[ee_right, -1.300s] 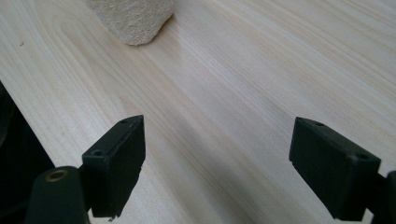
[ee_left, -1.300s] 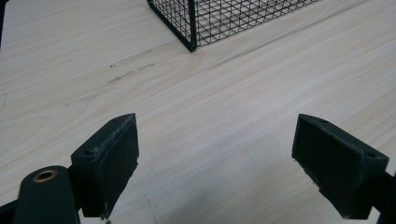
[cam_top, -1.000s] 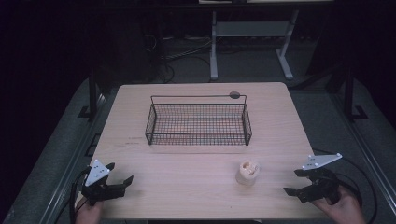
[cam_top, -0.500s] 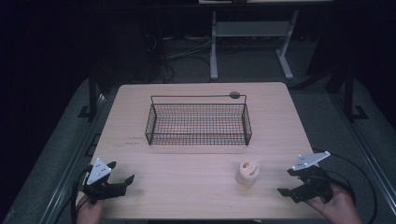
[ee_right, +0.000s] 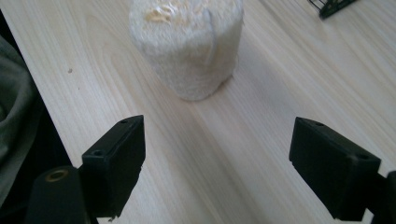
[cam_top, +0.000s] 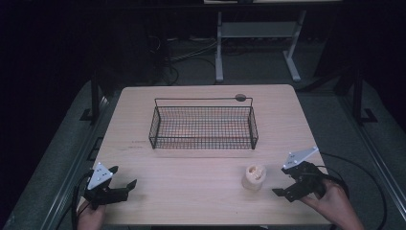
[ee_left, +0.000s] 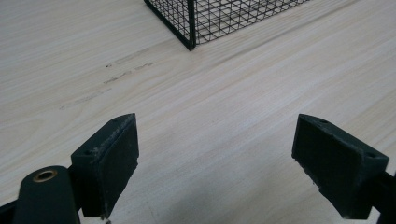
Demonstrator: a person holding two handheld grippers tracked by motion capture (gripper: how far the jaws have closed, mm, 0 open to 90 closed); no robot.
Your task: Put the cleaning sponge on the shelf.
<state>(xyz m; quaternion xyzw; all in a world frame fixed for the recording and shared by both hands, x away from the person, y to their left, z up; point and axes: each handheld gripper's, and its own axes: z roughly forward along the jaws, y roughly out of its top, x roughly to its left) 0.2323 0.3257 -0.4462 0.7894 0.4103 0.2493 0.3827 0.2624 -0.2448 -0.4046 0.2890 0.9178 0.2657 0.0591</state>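
Right gripper (cam_top: 287, 188) sits low over the near right part of the bench (cam_top: 201, 191), jaws spread wide with nothing between them, held by the person's right hand (cam_top: 335, 203). Grey three-cornered plate on top, black cable trailing off the right edge. In the right gripper view the gripper (ee_right: 217, 158) has bare wood between its pads, and the cream spool of twine (ee_right: 189, 44) stands upright just ahead of the jaws, apart from both.

From the high view the spool of twine (cam_top: 254, 177) is on the bench just left of the right gripper, near but not touching, on the near side of the wire basket (cam_top: 203, 125). Something yellowish shows at its top, too blurred to name, maybe the core.

Left gripper (cam_top: 123, 184) at the near left corner, jaws also wide and holding nothing, left hand (cam_top: 91, 218) at the bench edge. In the left gripper view the gripper (ee_left: 215, 154) faces bare wood, with a corner of the basket (ee_left: 191, 28) farther off and faint dark scuffs (ee_left: 116, 70) on the wood between.

Basket is black, rectangular, centred toward the far half of the bench, well apart from both grippers. Small dark round disc (cam_top: 240, 97) by its far right corner.
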